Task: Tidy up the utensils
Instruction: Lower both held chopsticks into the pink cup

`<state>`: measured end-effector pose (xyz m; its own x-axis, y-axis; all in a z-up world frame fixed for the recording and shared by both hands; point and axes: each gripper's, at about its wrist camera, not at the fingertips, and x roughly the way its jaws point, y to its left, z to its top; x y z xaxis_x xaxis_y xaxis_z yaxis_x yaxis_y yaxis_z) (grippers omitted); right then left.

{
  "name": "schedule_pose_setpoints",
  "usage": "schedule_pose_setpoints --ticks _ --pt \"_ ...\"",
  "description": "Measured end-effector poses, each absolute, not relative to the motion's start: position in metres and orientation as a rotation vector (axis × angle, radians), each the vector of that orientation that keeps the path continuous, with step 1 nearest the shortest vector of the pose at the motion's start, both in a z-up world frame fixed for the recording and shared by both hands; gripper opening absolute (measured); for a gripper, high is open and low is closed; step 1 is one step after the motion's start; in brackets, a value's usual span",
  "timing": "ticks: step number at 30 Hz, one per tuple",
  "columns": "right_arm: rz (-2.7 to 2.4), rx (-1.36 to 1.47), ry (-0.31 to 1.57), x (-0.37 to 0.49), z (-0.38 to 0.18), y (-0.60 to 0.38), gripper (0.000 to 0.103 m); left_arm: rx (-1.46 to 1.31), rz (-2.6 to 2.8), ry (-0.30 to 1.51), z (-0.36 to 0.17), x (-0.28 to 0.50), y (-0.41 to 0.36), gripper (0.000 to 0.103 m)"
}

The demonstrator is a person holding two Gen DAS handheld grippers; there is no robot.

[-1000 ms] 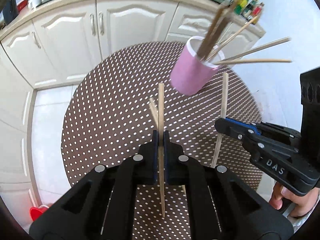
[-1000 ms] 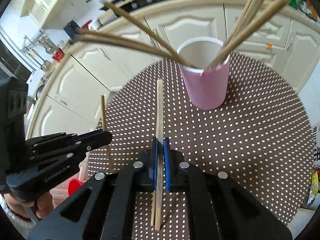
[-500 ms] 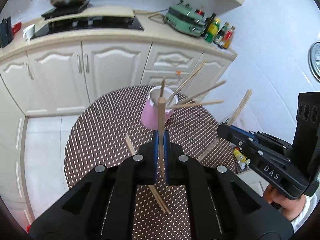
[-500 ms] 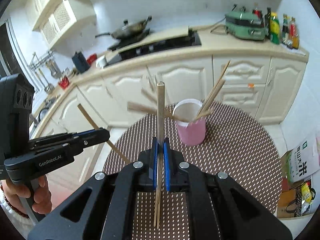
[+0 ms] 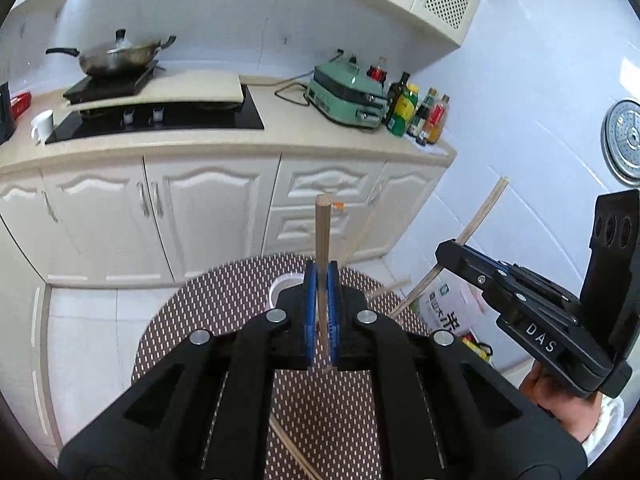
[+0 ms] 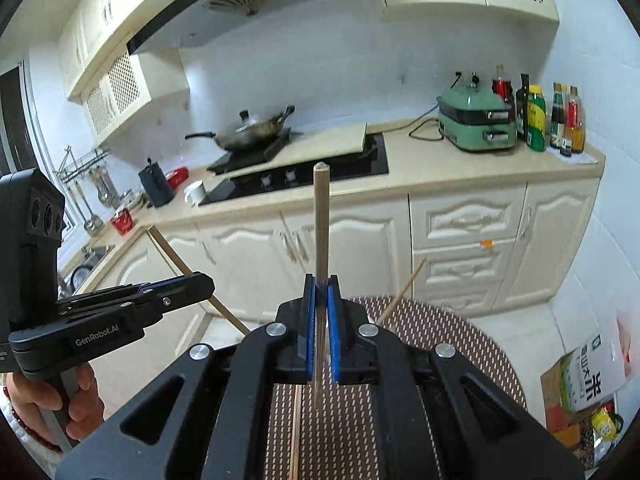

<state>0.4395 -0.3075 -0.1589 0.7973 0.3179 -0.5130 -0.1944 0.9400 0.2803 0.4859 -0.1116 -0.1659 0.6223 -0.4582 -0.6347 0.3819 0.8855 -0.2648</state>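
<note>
Left gripper [image 5: 321, 280] clamped on one wooden chopstick [image 5: 322, 236], its tip standing upright above the dotted round table [image 5: 224, 312]. Right gripper [image 6: 319, 292] likewise closed on a second chopstick [image 6: 321, 220], raised over the same table, with a loose chopstick [image 6: 297, 432] lying on the table below.

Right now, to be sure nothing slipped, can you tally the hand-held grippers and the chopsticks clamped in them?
Hand-held grippers: 2 (left hand-held gripper, right hand-held gripper)
Clamped chopsticks: 2 (left chopstick, right chopstick)
Total: 4
</note>
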Motion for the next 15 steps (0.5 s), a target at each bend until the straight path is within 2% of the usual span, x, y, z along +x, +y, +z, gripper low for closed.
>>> schedule_pose_setpoints --ticks 7,15 --pt "0.260 0.210 0.554 0.476 -0.156 -0.317 0.004 -0.099 -0.448 0.738 -0.163 0.526 -0.121 0.005" --pt "0.226 0.165 0.570 0.510 -0.172 -0.321 0.004 -0.083 -0.408 0.779 -0.186 0.563 -0.132 0.005"
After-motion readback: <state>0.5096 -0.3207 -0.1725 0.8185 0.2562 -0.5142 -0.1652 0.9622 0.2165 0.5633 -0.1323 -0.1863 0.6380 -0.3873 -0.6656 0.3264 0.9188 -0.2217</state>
